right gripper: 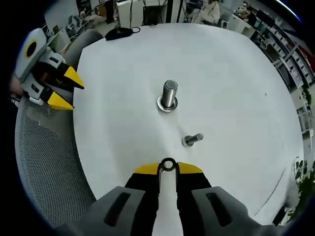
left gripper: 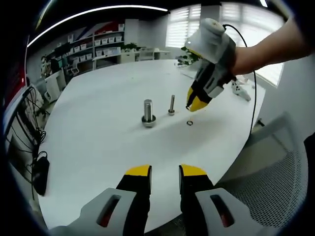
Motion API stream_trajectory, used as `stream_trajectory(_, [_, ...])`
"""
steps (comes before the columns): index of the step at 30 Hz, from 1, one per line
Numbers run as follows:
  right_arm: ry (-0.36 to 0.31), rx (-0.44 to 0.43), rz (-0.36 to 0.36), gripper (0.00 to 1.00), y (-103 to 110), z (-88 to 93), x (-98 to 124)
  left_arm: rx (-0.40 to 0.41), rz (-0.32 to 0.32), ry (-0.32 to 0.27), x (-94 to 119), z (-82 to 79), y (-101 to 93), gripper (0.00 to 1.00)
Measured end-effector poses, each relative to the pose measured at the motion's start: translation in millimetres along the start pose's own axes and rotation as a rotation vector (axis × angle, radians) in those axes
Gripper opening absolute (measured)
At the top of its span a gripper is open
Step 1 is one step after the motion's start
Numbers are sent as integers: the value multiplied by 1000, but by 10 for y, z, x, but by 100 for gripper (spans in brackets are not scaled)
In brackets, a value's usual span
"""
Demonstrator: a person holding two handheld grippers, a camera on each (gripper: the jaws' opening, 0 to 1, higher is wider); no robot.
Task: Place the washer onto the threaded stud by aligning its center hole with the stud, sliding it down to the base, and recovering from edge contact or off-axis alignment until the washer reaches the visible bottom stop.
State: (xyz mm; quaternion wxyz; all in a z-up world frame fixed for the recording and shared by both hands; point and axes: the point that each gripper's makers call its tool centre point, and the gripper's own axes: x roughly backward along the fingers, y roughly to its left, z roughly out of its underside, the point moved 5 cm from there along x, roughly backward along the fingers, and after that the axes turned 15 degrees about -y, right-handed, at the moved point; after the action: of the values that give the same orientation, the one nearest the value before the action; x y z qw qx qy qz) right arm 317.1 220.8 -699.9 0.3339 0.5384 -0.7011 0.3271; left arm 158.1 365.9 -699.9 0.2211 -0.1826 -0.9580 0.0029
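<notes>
Two studs stand on white table [left gripper: 98, 142]: large stud [right gripper: 169, 95], small stud [right gripper: 192, 139]. No readable writing. Right gripper [right gripper: 168, 168] above washer [right gripper: 168, 164], grip unclear. Left gripper [left gripper: 165, 171] jaws apart.

Left gripper [left gripper: 165, 172] hangs low over the near edge of the white table [left gripper: 98, 142], jaws apart with nothing between them. Out in the middle stands a thick stud [left gripper: 148, 112] with a thinner bolt [left gripper: 172, 104] just beside it. The right gripper [left gripper: 196, 104] points down near a small washer [left gripper: 190, 123] lying flat on the table.
</notes>
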Motion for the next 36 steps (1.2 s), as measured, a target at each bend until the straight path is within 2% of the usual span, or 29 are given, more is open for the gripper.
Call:
stream_trajectory(12, [-56, 3, 23, 14, -205, -222, 35, 1, -5, 8, -7, 17, 11, 20])
stream_trajectory(26, [-60, 31, 22, 14, -298, -274, -50, -2, -1, 15, -12, 26, 1, 20])
stream_trajectory(36, [-39, 26, 16, 14, -319, -263, -117, -2, -2, 15, -10, 26, 3, 20])
